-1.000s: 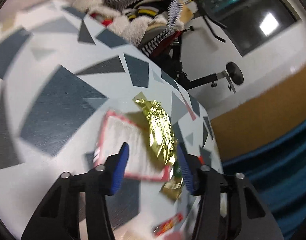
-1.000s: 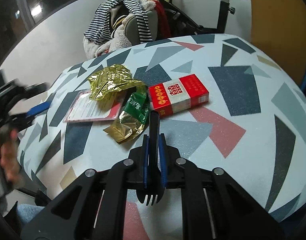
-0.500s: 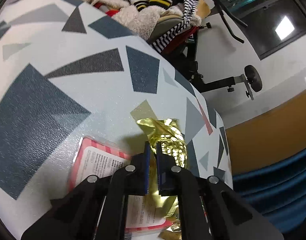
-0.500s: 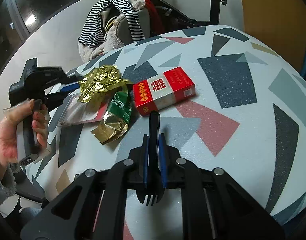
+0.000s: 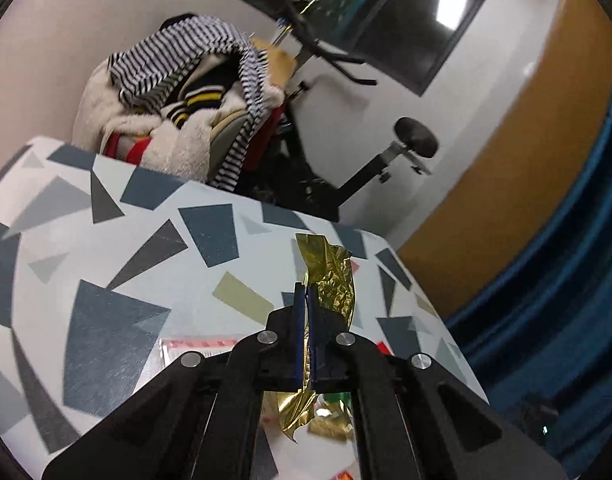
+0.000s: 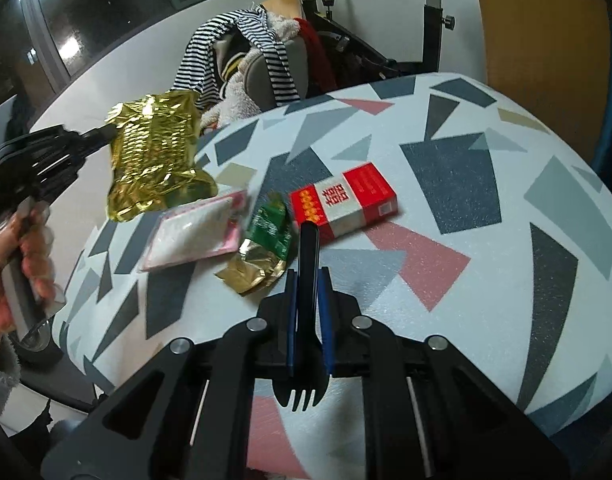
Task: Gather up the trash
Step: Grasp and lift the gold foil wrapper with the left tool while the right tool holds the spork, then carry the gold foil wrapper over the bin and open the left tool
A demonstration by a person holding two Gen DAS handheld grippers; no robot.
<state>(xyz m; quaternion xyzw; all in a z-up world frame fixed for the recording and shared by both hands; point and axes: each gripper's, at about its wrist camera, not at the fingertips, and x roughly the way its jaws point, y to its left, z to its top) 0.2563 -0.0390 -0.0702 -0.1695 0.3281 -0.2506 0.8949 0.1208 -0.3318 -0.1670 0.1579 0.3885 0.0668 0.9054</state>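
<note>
Both grippers full: left gripper [image 5: 306, 300] pinches gold wrapper [image 6: 156, 160] aloft upper left, right gripper [image 6: 309, 280] clamps black fork [image 6: 306, 300], green wrapper [image 6: 266, 248] probably nearest, just left of its tips.

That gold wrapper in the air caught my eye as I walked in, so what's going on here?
A person is clearing trash off a patterned table with a handheld gripper in each hand. The left gripper is shut on the gold wrapper, held clear of the tabletop. The right gripper is clamped on a black plastic fork. On the table lie a pink-edged packet, a green and gold wrapper and a red and white box.
</note>
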